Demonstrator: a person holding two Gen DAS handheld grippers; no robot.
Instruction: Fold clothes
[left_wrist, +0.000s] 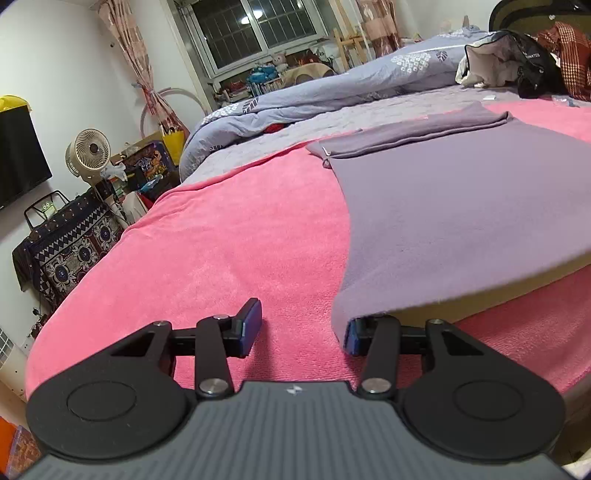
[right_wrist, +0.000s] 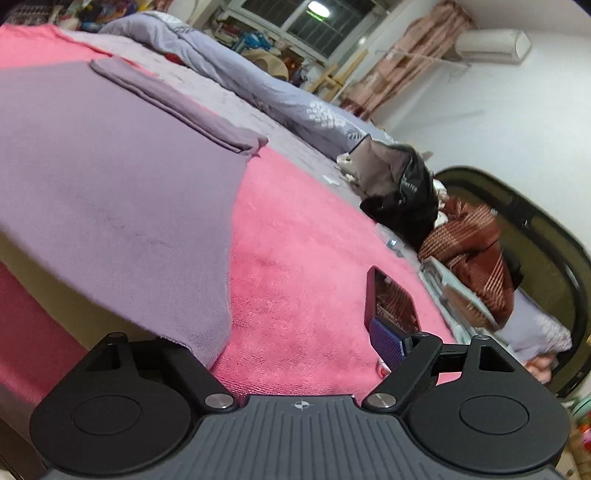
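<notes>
the purple garment (left_wrist: 461, 206) lies on the pink blanket (left_wrist: 221, 258) on the bed, its near hem lifted. both the left hand-held gripper (left_wrist: 301, 334) and right hand-held gripper (right_wrist: 291, 332) stand spread, the hem draped over one finger of each. the far black bag (right_wrist: 410, 195) bears white lettering too small to read.

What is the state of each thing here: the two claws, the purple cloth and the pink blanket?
Left claw: open, nothing pinched.
Right claw: open, cloth edge over one finger.
Purple cloth: far end folded, near edge lifted off the blanket.
Pink blanket: spread flat on the bed.
</notes>
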